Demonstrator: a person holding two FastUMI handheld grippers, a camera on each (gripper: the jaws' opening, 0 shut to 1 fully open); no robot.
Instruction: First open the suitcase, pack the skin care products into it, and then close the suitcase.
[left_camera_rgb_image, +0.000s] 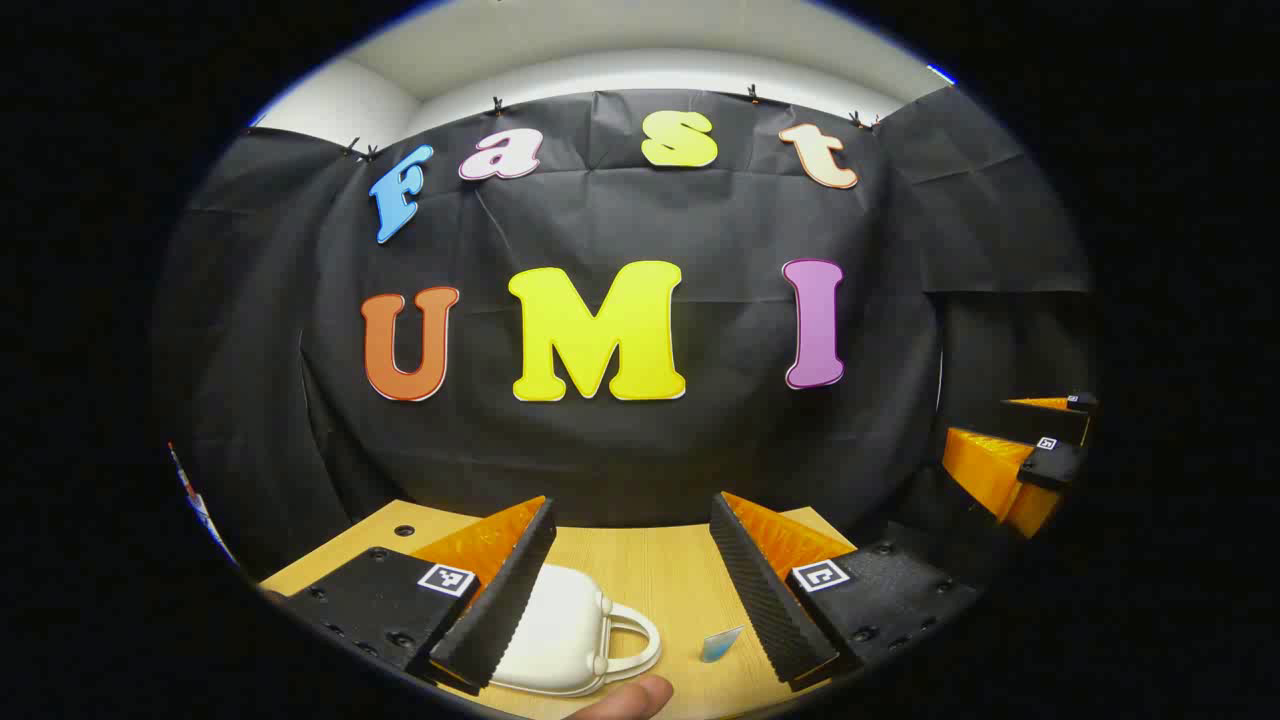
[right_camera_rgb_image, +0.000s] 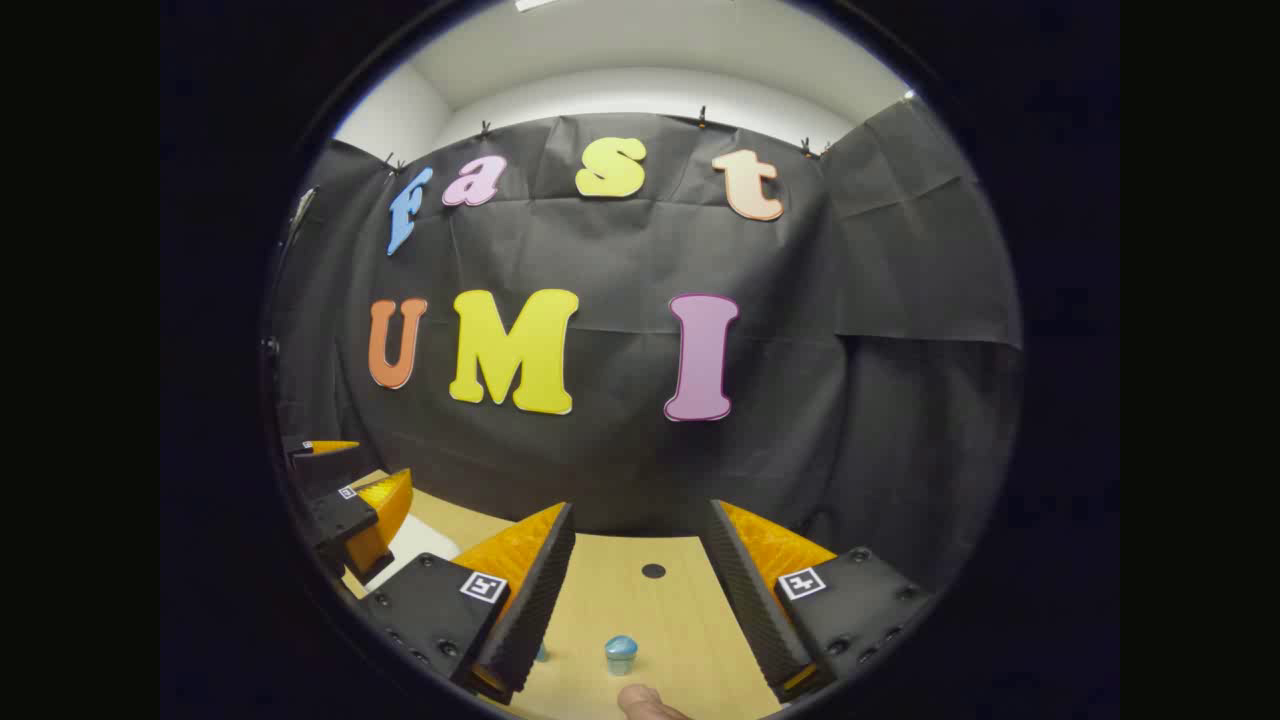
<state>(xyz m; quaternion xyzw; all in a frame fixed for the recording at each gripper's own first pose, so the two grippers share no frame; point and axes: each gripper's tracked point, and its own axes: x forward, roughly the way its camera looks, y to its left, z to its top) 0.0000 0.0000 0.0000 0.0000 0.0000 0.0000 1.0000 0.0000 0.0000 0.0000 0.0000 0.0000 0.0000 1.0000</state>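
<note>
Still at the opening step: white suitcase (left_camera_rgb_image: 560, 630) shut on the wooden table (left_camera_rgb_image: 670, 570). Left gripper (left_camera_rgb_image: 630, 590) and right gripper (right_camera_rgb_image: 640, 590) both spread wide, holding nothing. Next, probably a grip on the lid edge near the handle (left_camera_rgb_image: 635, 640).

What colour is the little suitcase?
The suitcase is white, handle included; the left gripper view shows it best.

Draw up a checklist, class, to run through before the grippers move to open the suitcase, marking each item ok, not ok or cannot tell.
1. Left gripper open and holding nothing: ok.
2. Right gripper open and holding nothing: ok.
3. Suitcase within view, lying on the table by the left gripper: ok.
4. Suitcase lid open: not ok, it looks shut.
5. Where the latch or zip is: cannot tell.
6. Skin care product, a small blue bottle, standing apart from both of the right gripper's fingers: ok.
</note>
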